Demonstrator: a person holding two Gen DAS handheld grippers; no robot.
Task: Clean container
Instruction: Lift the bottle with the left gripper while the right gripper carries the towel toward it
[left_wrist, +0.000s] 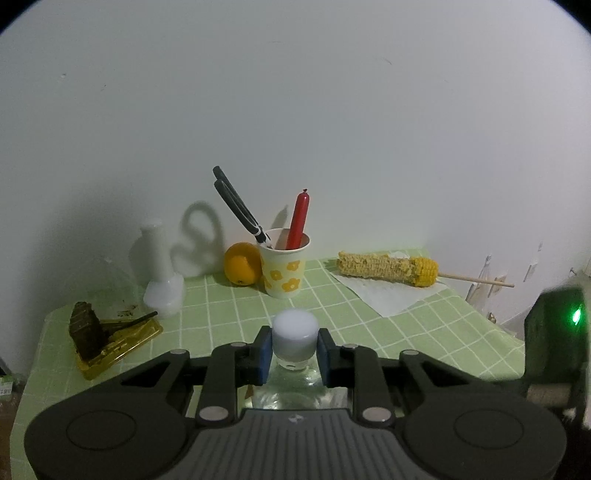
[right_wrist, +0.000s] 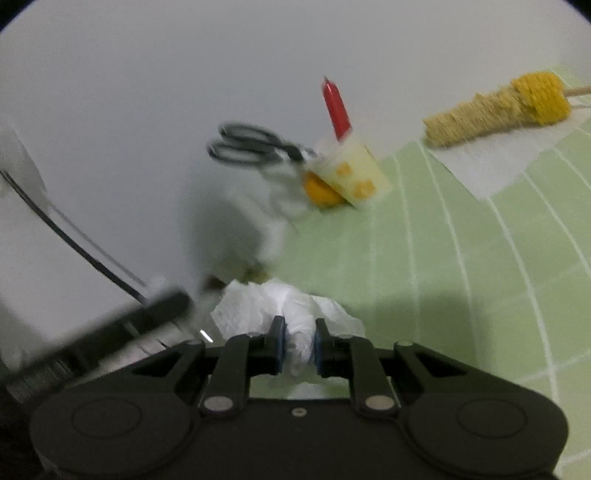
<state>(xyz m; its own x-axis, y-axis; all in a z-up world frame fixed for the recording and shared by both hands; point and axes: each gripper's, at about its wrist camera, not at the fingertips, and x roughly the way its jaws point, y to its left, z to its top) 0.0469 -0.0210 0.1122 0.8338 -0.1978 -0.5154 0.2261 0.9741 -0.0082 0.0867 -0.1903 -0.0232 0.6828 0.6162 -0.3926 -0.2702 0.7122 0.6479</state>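
Now, taking the flowered paper cup (left_wrist: 283, 266) near the wall as the landmark and going left to right: far left of the cup, at the table's (left_wrist: 424, 332) edge, a gold plastic tray (left_wrist: 118, 345) holds a piece of chocolate cake (left_wrist: 86, 330) and a dark fork. Nearer the cup, still on its left, a white vase (left_wrist: 160, 273) stands upright. An orange (left_wrist: 242, 267) sits just beside the cup's left side. Black-handled scissors (left_wrist: 236, 205) lean out of the cup to the left, and a red sausage stick (left_wrist: 299, 219) stands in it. In front of the cup, toward the camera, the left claw (left_wrist: 294, 350) is clamped on the clear container (left_wrist: 293, 387), its blue pads against the white cap (left_wrist: 294, 338). Right of the cup, a half-eaten corn cob (left_wrist: 388, 267) on a wooden skewer lies on a white paper sheet (left_wrist: 384, 295).

From the right wrist view, tilted and blurred, the right claw (right_wrist: 298, 345) is pinched on a crumpled white tissue (right_wrist: 288, 314), in front of and to the left of the cup. What the tissue touches cannot be told through the blur. A black cable (right_wrist: 74, 245) runs across the wall at far left.
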